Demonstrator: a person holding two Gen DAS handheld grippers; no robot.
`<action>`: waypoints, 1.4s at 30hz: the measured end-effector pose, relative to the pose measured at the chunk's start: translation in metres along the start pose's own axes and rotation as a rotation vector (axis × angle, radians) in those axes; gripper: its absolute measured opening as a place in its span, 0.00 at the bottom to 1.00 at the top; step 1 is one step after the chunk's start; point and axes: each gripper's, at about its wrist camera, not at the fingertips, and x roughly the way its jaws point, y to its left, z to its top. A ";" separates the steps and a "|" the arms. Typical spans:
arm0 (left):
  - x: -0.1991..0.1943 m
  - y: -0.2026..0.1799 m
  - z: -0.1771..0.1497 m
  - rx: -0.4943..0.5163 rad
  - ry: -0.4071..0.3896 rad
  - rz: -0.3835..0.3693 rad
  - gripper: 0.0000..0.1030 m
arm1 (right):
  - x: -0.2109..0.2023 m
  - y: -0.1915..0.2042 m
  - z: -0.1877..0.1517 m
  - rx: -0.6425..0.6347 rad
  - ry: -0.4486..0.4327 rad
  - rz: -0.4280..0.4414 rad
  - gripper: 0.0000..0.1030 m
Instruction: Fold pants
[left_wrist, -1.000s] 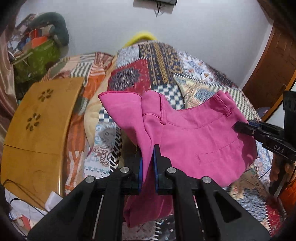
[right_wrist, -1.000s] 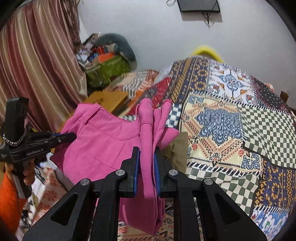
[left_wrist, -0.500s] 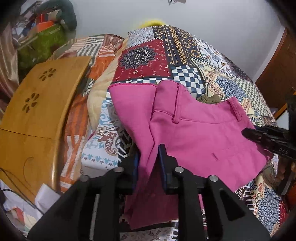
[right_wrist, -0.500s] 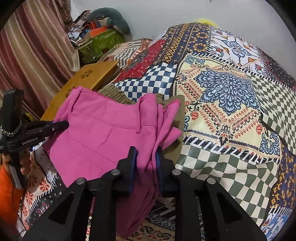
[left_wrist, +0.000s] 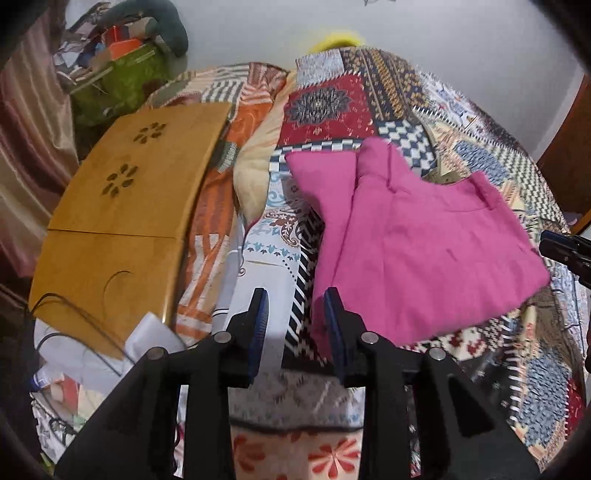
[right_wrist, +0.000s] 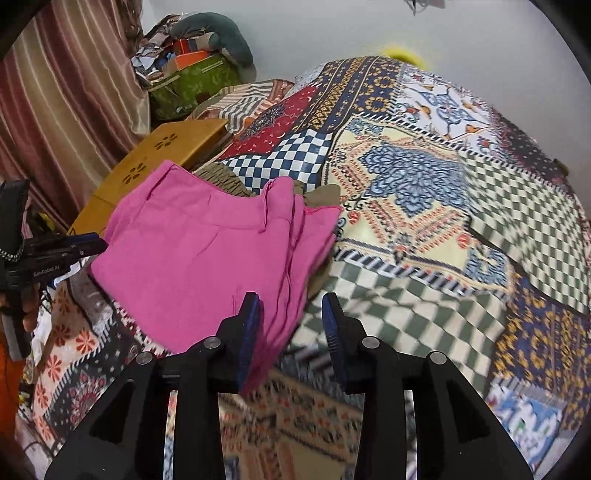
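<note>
Your left gripper (left_wrist: 296, 314) and right gripper (right_wrist: 291, 317) have just been opening; both are now standing spread, blue ribbed pads gripping nothing. The pink pants (left_wrist: 424, 236), soft matte cloth folded into a rough rectangle, are lying flat on the patchwork quilt (right_wrist: 424, 192), beside the curved wooden tray (left_wrist: 122, 206)

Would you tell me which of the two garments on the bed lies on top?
The pink pants lie on top, folded flat; the olive-brown garment sits beneath them, only its gathered edge peeking out past the pink waistband.
</note>
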 end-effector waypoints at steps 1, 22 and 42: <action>-0.009 -0.002 -0.001 0.000 -0.012 -0.003 0.30 | -0.007 0.000 0.000 0.007 -0.011 0.004 0.31; -0.278 -0.101 -0.042 0.079 -0.497 -0.062 0.30 | -0.222 0.070 -0.014 -0.078 -0.496 0.126 0.31; -0.386 -0.162 -0.143 0.071 -0.760 -0.042 0.68 | -0.305 0.108 -0.096 -0.119 -0.713 0.201 0.44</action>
